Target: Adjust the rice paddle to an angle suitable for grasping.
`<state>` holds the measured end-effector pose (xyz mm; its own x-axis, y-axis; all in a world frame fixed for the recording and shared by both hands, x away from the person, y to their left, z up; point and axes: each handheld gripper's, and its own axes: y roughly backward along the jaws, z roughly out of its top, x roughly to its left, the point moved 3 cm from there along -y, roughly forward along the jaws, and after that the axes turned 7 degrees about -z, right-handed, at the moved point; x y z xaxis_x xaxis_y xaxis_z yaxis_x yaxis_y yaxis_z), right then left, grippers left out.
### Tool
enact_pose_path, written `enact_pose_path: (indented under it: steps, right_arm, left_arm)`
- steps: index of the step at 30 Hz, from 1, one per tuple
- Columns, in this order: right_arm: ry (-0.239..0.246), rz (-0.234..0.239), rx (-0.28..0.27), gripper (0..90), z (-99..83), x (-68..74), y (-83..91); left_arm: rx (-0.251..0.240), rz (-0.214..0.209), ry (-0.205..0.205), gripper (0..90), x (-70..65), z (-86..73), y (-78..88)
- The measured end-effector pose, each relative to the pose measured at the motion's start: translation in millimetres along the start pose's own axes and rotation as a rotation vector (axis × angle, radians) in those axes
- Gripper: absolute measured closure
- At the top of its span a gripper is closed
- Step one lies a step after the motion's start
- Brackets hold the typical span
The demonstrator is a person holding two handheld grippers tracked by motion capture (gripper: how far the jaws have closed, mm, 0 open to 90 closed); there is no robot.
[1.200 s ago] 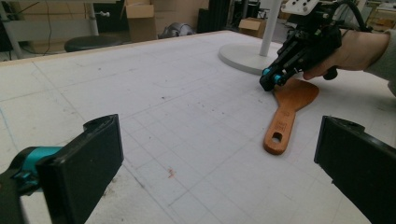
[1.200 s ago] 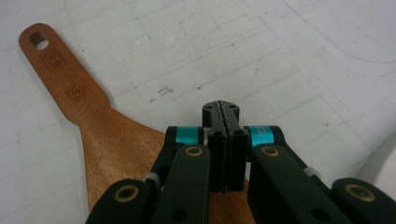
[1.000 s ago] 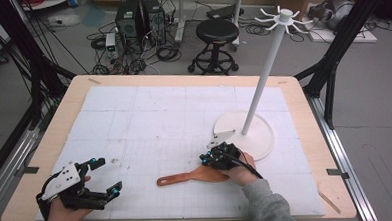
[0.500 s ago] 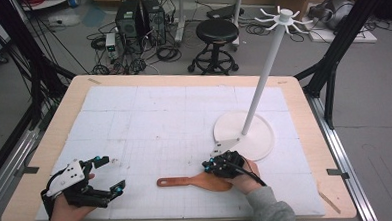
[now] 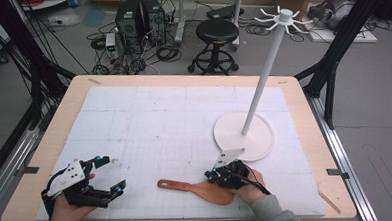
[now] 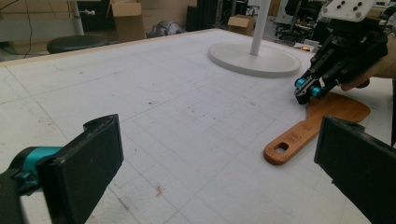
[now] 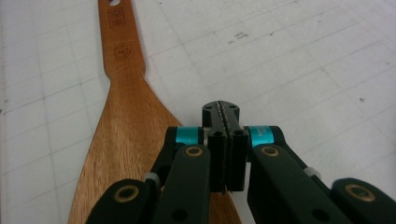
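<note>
Spatula (image 5: pixel 200 188) | flat on counter (image 5: pixel 149 117), near stand (image 5: pixel 245 138) base | right hand-held gripper (image 5: pixel 213 176) closed empty over blade edge | left hand-held gripper (image 5: pixel 114 174) wide, well apart | step: likely approach; next: open, straddle blade

I saw a reddish-brown wooden spatula (image 5: pixel 202 188) with a darker stamped mark on its handle. It lay on a white mat (image 5: pixel 159 127) ruled with a faint grey grid, over a pale wood table (image 5: pixel 303 93). The stand (image 5: pixel 245 136) was plain white. My right gripper (image 5: pixel 213 175) and left gripper (image 5: pixel 114 174) were black with turquoise accents.
</note>
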<state>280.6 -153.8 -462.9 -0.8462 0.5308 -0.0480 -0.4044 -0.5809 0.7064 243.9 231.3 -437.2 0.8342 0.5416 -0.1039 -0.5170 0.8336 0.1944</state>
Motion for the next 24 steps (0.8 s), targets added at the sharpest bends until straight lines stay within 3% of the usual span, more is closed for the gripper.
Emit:
enact_pose_path:
  steps: [13,18,22,24]
  right_arm:
    - [0.018,0.015,0.004,89.7,-11.2,18.4,12.8]
    - [0.066,0.001,0.006,89.7,-9.9,22.1,13.8]
    - [0.103,0.002,-0.064,89.7,1.1,27.1,14.7]
    - [0.127,0.027,-0.092,89.7,6.5,32.6,13.5]
  left_arm:
    - [0.003,-0.001,0.000,1.7,-0.1,-0.1,-0.3]
    - [0.006,-0.004,-0.003,1.7,0.0,-0.2,-1.7]
    - [0.010,-0.003,-0.001,1.7,0.1,-0.9,-2.3]
    - [0.013,-0.002,-0.001,1.7,0.0,-1.2,-2.4]
